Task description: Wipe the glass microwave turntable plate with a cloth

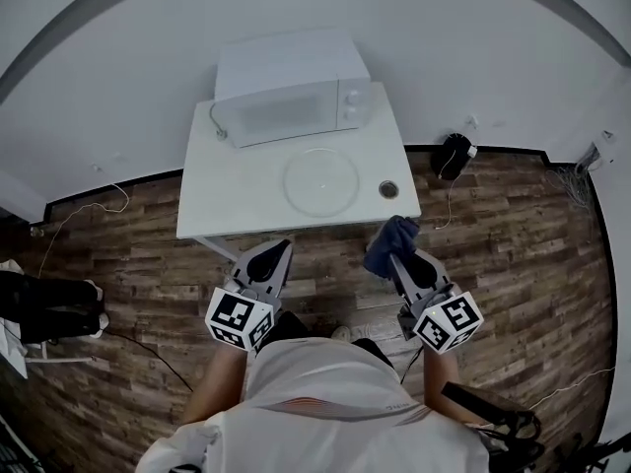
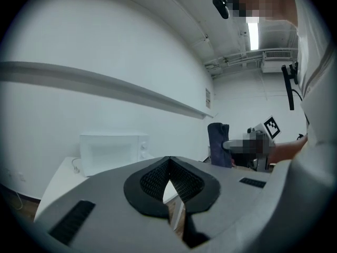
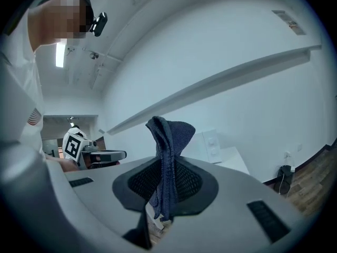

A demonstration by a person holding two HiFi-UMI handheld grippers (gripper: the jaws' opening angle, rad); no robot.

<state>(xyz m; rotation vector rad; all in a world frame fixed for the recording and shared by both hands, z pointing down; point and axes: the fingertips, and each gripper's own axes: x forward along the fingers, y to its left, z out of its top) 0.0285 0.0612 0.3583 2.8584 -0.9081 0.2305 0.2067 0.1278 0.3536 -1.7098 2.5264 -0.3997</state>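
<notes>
Flooring (image 1: 513,235) of dark wood planks and a pale wall (image 1: 444,57) fill most of my head view, with a white surface (image 1: 227,185) pushed against that wall. A white microwave (image 1: 291,92) sits at its back, door shut. In front of it the glass turntable plate (image 1: 321,180) lies flat, with a small round ring (image 1: 388,189) just beside it; only the head view shows me these two. Both tools hang over the floor, short of the surface's near edge. The right hand-held gripper (image 1: 399,259) is clenched on a dark blue cloth (image 1: 390,242), and its own view shows the fold standing upright above the jaws, plus a wall ledge (image 3: 237,73) and a ceiling light (image 3: 61,54). The left hand-held gripper (image 1: 281,252) is clenched on nothing, tips meeting.
</notes>
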